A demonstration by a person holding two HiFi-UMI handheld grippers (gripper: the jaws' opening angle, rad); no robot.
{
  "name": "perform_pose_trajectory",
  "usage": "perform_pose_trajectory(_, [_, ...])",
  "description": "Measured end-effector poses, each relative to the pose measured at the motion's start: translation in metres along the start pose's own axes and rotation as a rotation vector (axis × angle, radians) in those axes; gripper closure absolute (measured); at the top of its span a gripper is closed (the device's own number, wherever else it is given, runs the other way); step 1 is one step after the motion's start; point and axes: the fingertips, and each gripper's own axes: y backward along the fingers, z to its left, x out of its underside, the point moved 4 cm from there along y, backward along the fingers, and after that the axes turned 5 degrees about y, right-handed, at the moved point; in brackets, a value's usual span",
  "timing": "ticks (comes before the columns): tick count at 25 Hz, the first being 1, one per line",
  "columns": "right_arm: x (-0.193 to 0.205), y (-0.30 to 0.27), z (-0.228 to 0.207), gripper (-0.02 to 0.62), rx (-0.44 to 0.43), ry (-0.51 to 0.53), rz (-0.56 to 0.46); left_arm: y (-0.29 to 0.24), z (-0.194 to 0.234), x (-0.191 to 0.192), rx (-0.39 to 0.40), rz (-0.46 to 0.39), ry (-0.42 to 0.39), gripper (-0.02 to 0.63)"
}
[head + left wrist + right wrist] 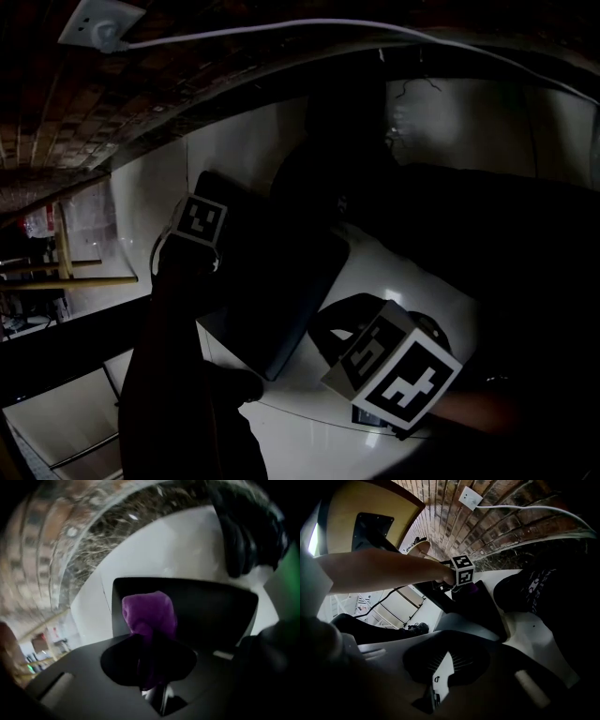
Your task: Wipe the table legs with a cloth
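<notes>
Your left gripper (149, 660) clamps a purple cloth (150, 616) before a dark panel (213, 606); your right gripper (443, 667) gapes slightly, empty.

Near us, our right gripper (444, 666) holds its jaws apart, with only pale floor between them. Farther off, an arm reaches from the left to the left gripper (461, 571). A bit of purple cloth (473, 587) shows beside it, above a dark table base (485, 609). Beyond stands a brick wall (440, 517) with a white socket (467, 497).
</notes>
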Motion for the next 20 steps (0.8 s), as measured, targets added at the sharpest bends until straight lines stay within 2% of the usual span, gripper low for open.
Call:
perform_pose_trajectory(2, [0.001,0.000,-0.001,0.594,0.003,0.001,0.003,-0.001,-0.004,-0.001,-0.004,0.059,-0.004,0.532])
perform_pose_trajectory(6, [-0.001,0.003,0.005,0.594,-0.005,0.023,0.002,0.004,-0.017,0.009,0.081,0.116,0.107,0.535])
perform_pose_trajectory(10, [-0.005,0.007,0.009,0.594,-0.006,0.051,-0.008,0.012,-0.041,0.025,0.115,0.139,0.116,0.535])
perform_pose_trajectory(16, [-0.008,0.010,0.013,0.594,0.007,0.101,-0.008,0.031,-0.081,0.043,0.078,0.074,0.042,0.538])
perform_pose_trajectory(20, [0.001,0.007,0.019,0.594,0.011,0.141,0.019,0.033,-0.120,0.038,0.134,-0.075,-0.006,0.538])
